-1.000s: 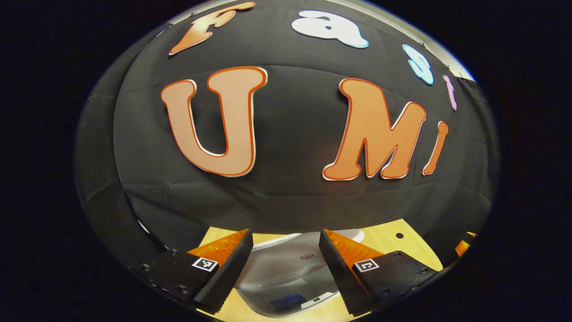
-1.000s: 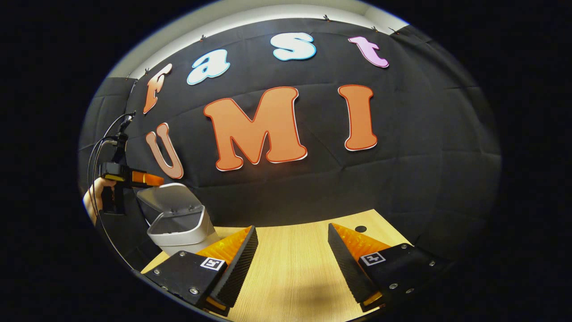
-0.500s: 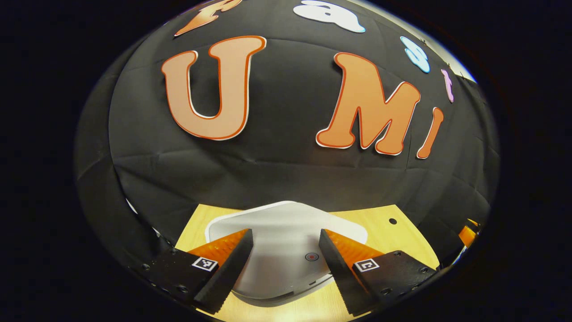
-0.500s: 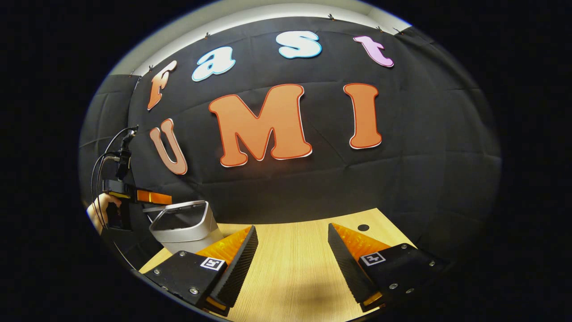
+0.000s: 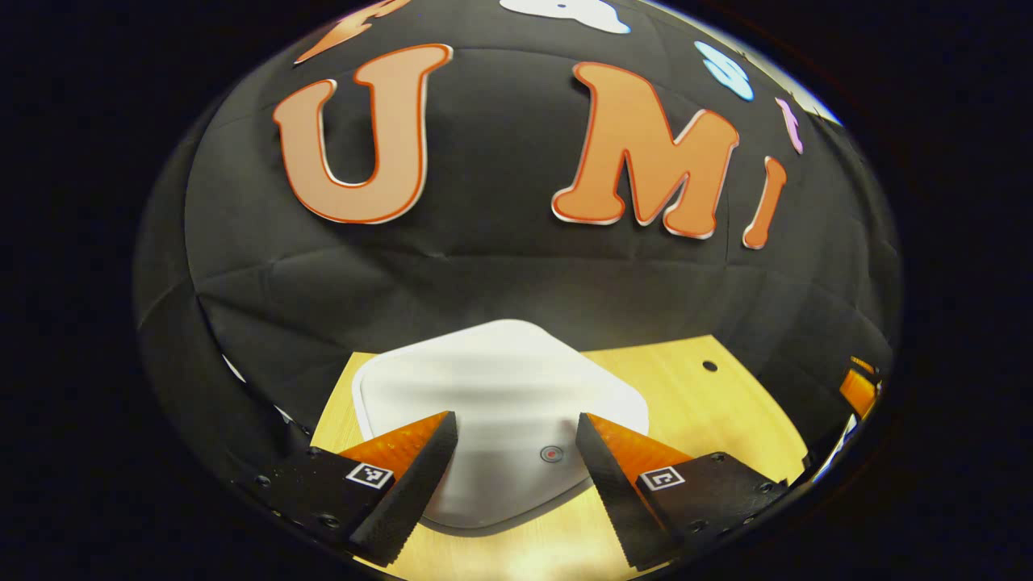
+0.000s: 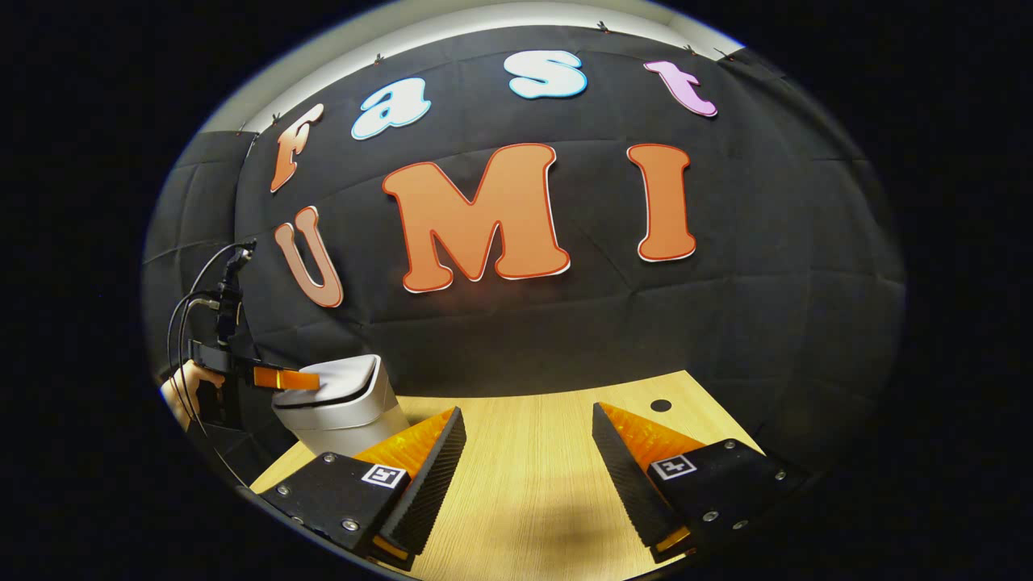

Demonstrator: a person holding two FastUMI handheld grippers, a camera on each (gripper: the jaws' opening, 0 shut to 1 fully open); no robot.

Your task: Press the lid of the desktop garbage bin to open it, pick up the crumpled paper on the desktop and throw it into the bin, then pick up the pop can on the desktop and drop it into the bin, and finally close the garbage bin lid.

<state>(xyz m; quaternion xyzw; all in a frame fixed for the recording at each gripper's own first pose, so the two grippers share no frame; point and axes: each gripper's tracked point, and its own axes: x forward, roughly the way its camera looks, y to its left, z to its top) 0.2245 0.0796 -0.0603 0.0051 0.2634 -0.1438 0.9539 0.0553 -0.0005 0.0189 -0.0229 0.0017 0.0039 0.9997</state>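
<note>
A: What does the left gripper view give?
B: The left gripper (image 5: pixel 516 452) has its fingers spread wide and empty, right over the bin's white lid (image 5: pixel 500 403), which lies down flat; the bin stands on the counter (image 5: pixel 694 403).
A: And the right gripper view?
B: The right gripper (image 6: pixel 529 464), fingers apart and empty, hangs over bare counter (image 6: pixel 533 452) right of the bin (image 6: pixel 343 407). A hand (image 6: pixel 184 387) holds the left gripper (image 6: pixel 286 378) at the lid.

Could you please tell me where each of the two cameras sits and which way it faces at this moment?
Left gripper view: rides the left gripper, looking down over the bin lid toward the wall; its own open fingers show.
Right gripper view: rides the right gripper above the table, facing the wall; its open fingers show.
Shared: bin, table, wall.
</note>
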